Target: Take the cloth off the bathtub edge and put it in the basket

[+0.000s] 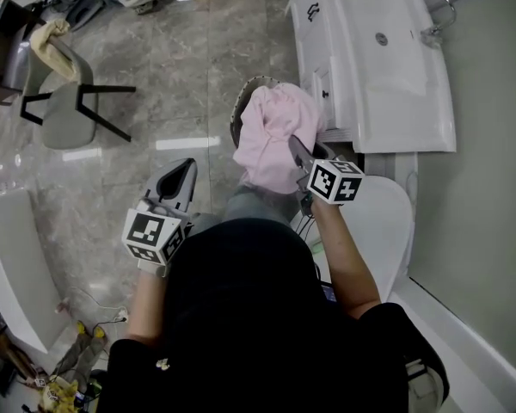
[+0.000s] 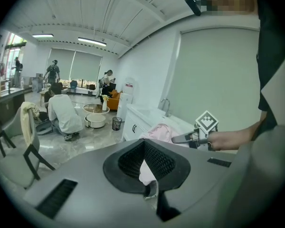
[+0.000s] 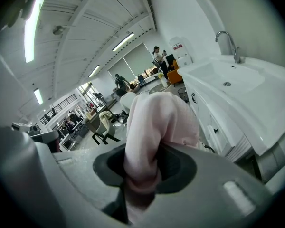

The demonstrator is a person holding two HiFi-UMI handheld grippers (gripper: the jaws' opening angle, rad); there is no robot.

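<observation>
My right gripper [image 1: 298, 153] is shut on a pink cloth [image 1: 271, 136], which hangs bunched from its jaws. The cloth sits over a dark-rimmed basket [image 1: 238, 114] on the floor and hides most of it; I cannot tell whether it touches the rim. In the right gripper view the cloth [image 3: 152, 122] fills the gap between the jaws of the right gripper [image 3: 141, 172]. My left gripper [image 1: 181, 175] is held lower left, well apart from the basket, shut on nothing. The left gripper view shows the cloth [image 2: 159, 132] and the right gripper [image 2: 181, 138] beyond its own jaws [image 2: 143, 144].
A white vanity with sink [image 1: 370, 58] stands right of the basket, and a white toilet [image 1: 387, 222] is near my right arm. A grey chair [image 1: 64, 101] stands at the far left. A white tub-like edge [image 1: 9, 265] runs along the left. A crouching person [image 2: 61, 113] is across the room.
</observation>
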